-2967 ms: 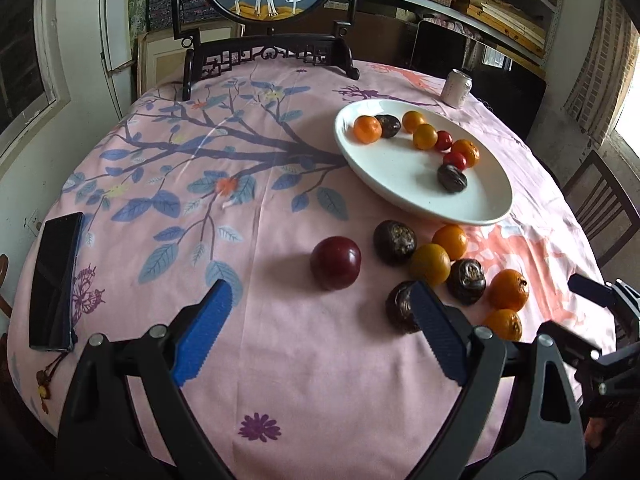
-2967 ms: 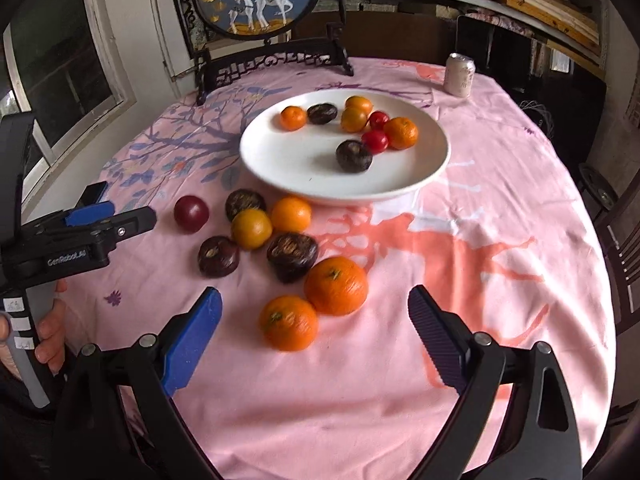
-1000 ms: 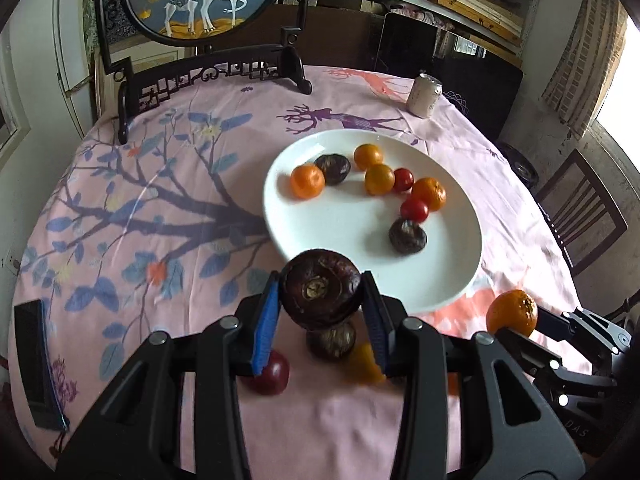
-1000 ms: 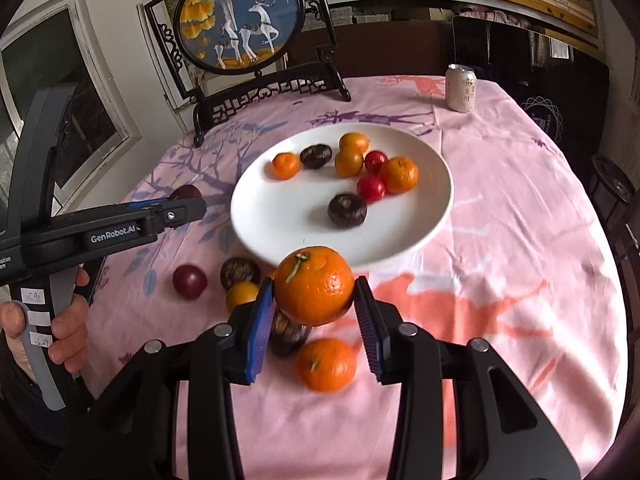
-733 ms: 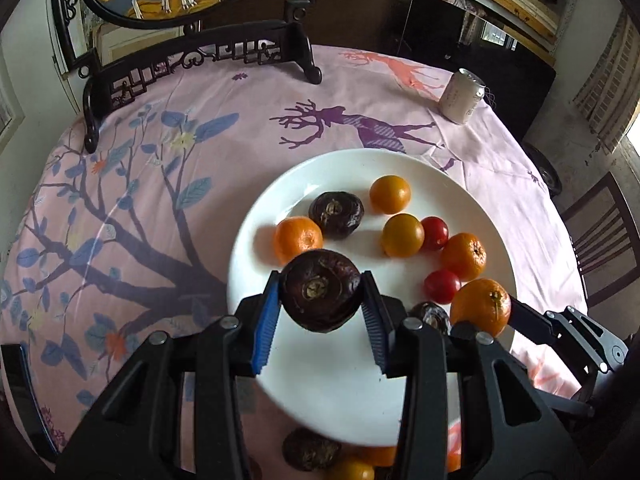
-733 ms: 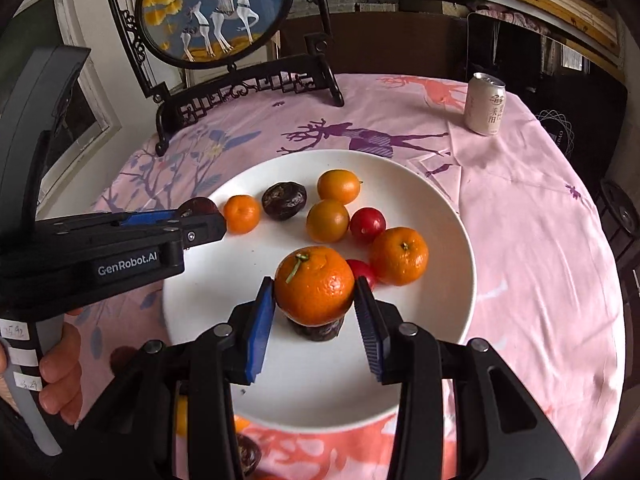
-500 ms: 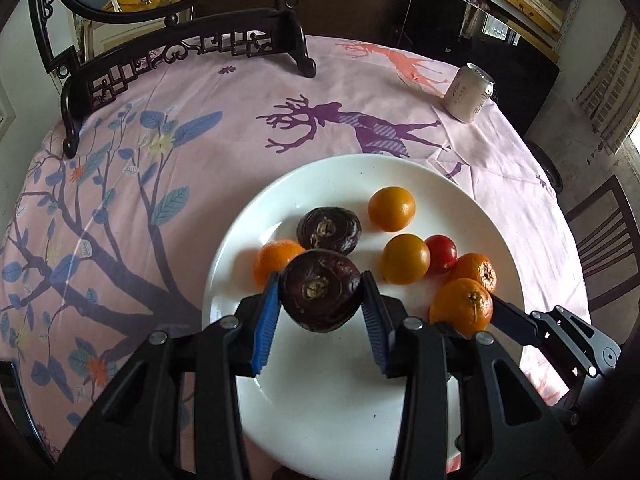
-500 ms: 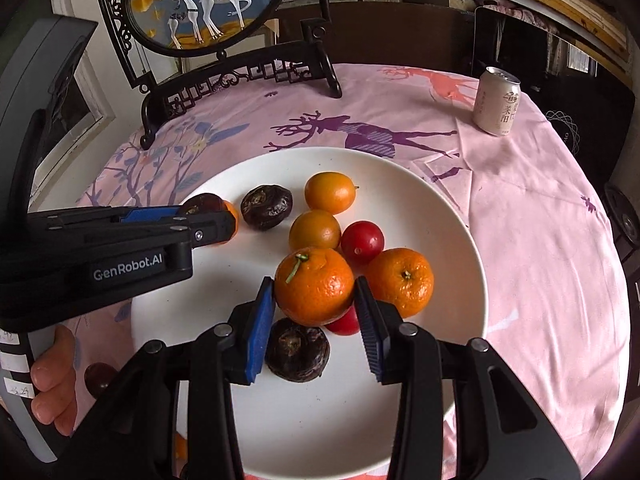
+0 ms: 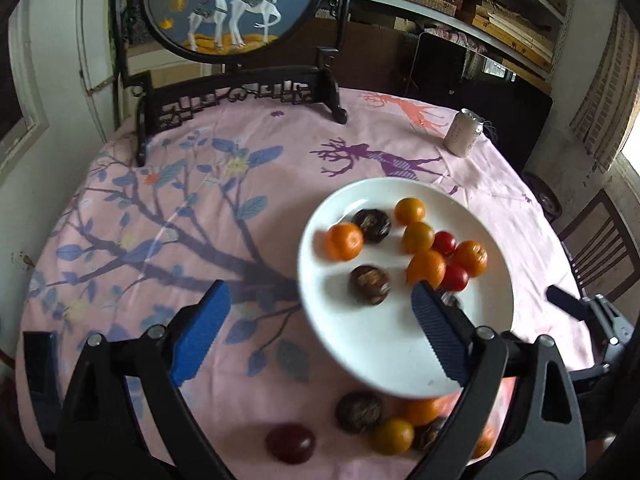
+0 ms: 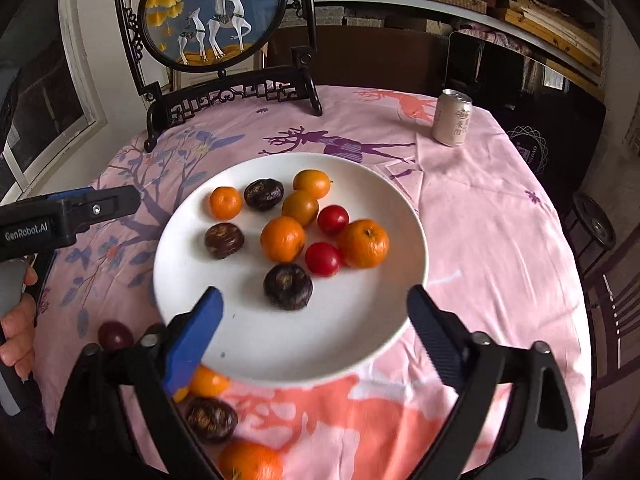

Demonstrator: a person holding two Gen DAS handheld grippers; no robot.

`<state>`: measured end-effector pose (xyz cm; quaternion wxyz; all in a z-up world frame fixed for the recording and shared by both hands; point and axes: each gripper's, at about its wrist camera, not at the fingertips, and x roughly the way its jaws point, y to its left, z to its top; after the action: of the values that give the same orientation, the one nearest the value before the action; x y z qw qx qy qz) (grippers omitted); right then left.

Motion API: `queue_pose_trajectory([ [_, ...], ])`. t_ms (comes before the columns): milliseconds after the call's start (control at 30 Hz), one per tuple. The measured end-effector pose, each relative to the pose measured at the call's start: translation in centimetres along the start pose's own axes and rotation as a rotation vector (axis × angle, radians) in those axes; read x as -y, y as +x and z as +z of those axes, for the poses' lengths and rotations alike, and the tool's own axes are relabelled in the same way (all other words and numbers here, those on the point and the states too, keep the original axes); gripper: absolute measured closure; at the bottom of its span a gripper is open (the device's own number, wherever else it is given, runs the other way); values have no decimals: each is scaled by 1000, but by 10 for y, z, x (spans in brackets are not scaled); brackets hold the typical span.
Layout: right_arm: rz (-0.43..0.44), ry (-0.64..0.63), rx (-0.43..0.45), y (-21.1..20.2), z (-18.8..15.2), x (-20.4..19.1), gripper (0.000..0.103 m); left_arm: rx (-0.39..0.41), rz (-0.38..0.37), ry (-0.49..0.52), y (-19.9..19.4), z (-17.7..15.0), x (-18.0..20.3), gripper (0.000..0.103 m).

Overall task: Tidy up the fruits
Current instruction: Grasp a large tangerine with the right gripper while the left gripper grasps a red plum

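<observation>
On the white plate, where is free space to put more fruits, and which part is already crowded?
The white plate is bare along its near rim, in front of the dark fruit, and on its near-right side below the large orange. The far half is crowded: oranges, dark fruits and the two red fruits lie close together there.

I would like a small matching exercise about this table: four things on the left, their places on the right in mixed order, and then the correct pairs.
Things:
1. drink can
2. white plate
3. dark red plum
4. deer picture on its stand

Places:
a. on the cloth, nearer than the plate
b. far right of the table
c. middle of the table, holding fruits
d. far edge of the table, upright

Pairs: 1-b, 2-c, 3-a, 4-d
</observation>
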<state>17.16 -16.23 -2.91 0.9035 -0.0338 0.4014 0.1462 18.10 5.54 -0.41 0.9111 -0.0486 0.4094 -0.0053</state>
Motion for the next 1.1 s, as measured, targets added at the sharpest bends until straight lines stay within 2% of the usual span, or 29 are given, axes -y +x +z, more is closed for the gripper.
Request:
queue_pose_trajectory([
  [167, 19, 78, 4, -34, -65, -8, 6, 1, 40, -38, -28, -77, -34, 8],
  [333, 54, 94, -17, -51, -100, -24, 6, -19, 47, -30, -41, -122, -43, 8],
  [500, 42, 60, -45, -50, -116, -36, 6, -40, 24, -5, -43, -140, -37, 8],
  [800, 62, 71, -78, -23, -117, -32, 7, -54, 11, -10, -41, -141, -34, 8],
  [867, 57, 65, -88, -14, -117, -32, 30, -61, 10, -11, -37, -139, -33, 8],
  [900, 66, 66, -112, -6, -116, -32, 46, -66, 11, -8, -35, -138, -32, 8],
  [967, 73, 65, -101, -1, -115, -31, 51, -73, 14, -4, -29, -136, -30, 8],
  [1000, 81, 61, -105, 0, -114, -32, 57, -78, 19, -1, -25, -135, -29, 8],
  [1100, 102, 96, -95, -9, -114, -29, 58, -99, 25, -1, -14, -133, -27, 8],
])
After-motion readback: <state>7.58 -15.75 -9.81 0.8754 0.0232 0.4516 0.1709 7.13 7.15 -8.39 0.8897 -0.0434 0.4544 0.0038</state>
